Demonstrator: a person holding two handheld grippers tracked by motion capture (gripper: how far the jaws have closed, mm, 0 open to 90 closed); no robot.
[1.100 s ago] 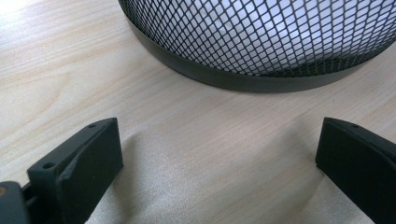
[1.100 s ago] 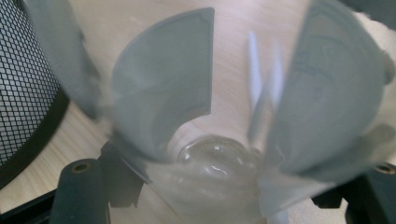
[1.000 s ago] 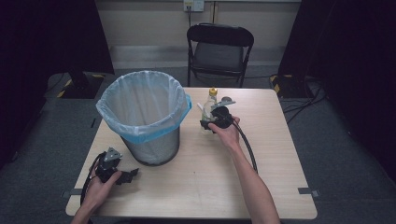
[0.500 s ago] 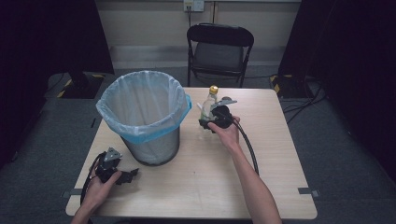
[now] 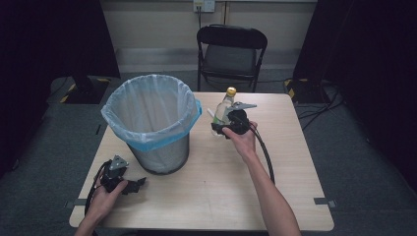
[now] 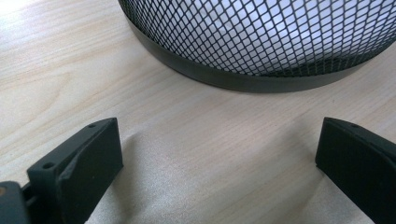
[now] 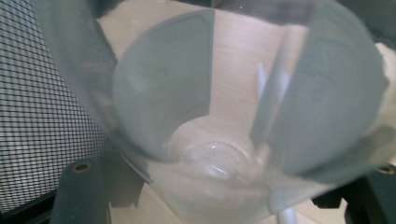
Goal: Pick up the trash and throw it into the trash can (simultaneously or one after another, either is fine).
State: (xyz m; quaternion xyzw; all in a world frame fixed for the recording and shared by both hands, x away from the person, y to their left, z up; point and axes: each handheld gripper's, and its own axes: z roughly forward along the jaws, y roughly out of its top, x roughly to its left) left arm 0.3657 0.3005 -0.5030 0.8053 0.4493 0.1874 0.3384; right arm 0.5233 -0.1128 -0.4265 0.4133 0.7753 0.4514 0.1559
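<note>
The clear plastic bottle [image 5: 223, 109] with the yellow cap stands tilted just to the right of the mesh bin [image 5: 157, 147], above the table [image 5: 290, 147], its cap leaning away from the person. The right gripper [image 5: 220, 129] is clamped on its lower body: in the right gripper view the see-through bottle [image 7: 243, 116] fills the space between the two black jaws, which press on it from either side with a wide gap between them, as wide as the bottle itself. The bin's black mesh [image 7: 42, 116] shows close on the left of that view. The right hand [image 5: 243, 140] holds the gripper from the near side of the bottle, its cable trailing back along the forearm.

The bin, lined with a pale blue bag [image 5: 150, 110], sits on the left half of the table. The left gripper [image 5: 140, 183] rests on the tabletop near the front foot of the bin, on the person's side, held by the left hand [image 5: 103, 196]. In the left gripper view its jaws stand wide apart with only bare wood between them, touching nothing, and the bin's base ring [image 6: 243, 81] lies just ahead.

Beyond the bin, past the far table edge, stands a black folding chair [image 5: 231, 49].
</note>
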